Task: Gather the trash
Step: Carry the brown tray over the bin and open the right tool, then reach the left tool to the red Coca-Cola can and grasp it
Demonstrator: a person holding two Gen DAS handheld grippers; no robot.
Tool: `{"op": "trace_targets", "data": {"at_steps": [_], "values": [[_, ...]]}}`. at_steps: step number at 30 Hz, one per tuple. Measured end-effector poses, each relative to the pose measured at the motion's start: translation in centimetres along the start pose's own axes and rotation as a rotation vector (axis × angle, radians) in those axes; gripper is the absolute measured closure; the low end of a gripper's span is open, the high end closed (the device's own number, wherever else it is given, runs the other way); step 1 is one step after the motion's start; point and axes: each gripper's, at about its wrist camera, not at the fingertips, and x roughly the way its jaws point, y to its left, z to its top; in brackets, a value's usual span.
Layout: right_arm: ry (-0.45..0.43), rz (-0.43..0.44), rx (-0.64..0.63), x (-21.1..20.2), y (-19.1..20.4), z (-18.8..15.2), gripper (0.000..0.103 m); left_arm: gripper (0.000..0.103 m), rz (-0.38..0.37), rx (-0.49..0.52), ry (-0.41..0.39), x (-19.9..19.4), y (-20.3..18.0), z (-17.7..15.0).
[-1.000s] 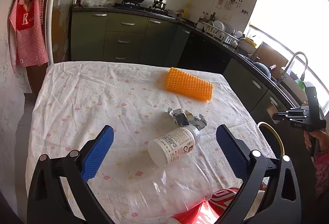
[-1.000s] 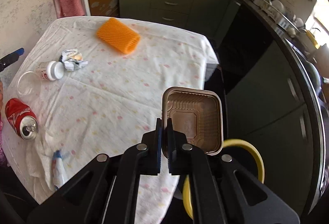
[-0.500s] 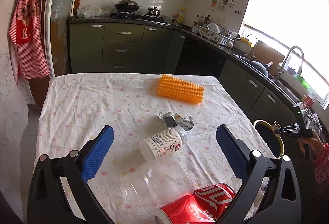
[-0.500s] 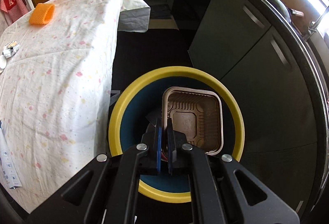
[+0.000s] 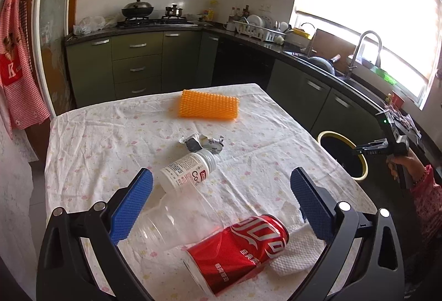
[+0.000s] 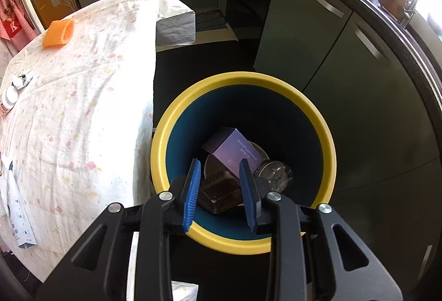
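- My right gripper (image 6: pixel 219 190) hangs over the yellow-rimmed bin (image 6: pixel 328 140), jaws opening, nothing pinched between the pads.
- The brown plastic tray (image 6: pixel 219 194) lies inside the bin, tilted against the near wall, beside a purple carton (image 6: pixel 234 150) and a crumpled clear cup (image 6: pixel 277 173).
- My left gripper (image 5: pixel 219 203) is spread wide and empty above the table (image 5: pixel 91 140), holding nothing.
- Trash on the cloth, as the left view shows it: a red cola can (image 5: pixel 240 248) nearest me, a clear plastic bottle (image 5: pixel 176 220) touching it, a white pill bottle (image 5: pixel 189 169) just beyond, a crumpled foil wrapper (image 5: pixel 203 142), and an orange foam net sleeve (image 5: pixel 208 107) at the far end.
- A white paper towel (image 5: pixel 294 251) sits under the can's far side.
- Risk 1, I reckon: the can and the clear bottle overlap, so closing on 1 may nudge the other and send it rolling toward the edge.
- Risk 2: the clear bottle looks light and slick; a squeeze off its middle could pop it out of the pads.
- Risk 3: the can lies on the towel, so a low grab may snag the paper and drag it along.
- Risk 4: the bin stands close beside the hanging cloth; swinging the right gripper back low could catch the fabric and shift everything on top.
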Motion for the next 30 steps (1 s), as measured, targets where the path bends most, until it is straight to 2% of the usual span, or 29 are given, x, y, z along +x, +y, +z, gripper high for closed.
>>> {"op": "trace_targets", "data": {"at_steps": [3,5,8,9,13,17,24,30], "values": [[-0.006,0.016,-0.004,-0.4,0.3,-0.6,0.075,0.005,-0.049,0.075,0.023,-0.4,-1.0,-0.4],[-0.013,0.023,-0.005,-0.8,0.5,-0.9,0.075,0.005,-0.126,0.158,0.04,-0.6,-1.8,-0.7],[-0.027,0.035,-0.003,-1.3,0.6,-1.0,0.073,0.005,-0.286,0.308,0.065,-0.6,-2.8,-1.3],[-0.031,0.038,-0.002,-1.5,0.8,-1.2,0.073,0.005,-0.302,0.361,0.09,-0.4,-3.3,-1.5],[-0.034,0.049,-0.009,-1.8,1.4,-1.7,0.072,0.005,-0.292,0.564,0.239,1.5,-4.5,-2.7],[-0.03,0.059,-0.021,-2.0,2.4,-2.1,0.072,0.005,-0.314,0.671,0.34,3.0,-5.1,-4.0],[-0.018,0.067,-0.039,-1.7,3.6,-1.9,0.071,0.005,-0.388,0.755,0.414,3.7,-6.0,-5.1],[-0.007,0.074,-0.048,-1.2,4.2,-1.8,0.068,0.005,-0.365,0.773,0.493,5.8,-5.4,-5.6]]}}
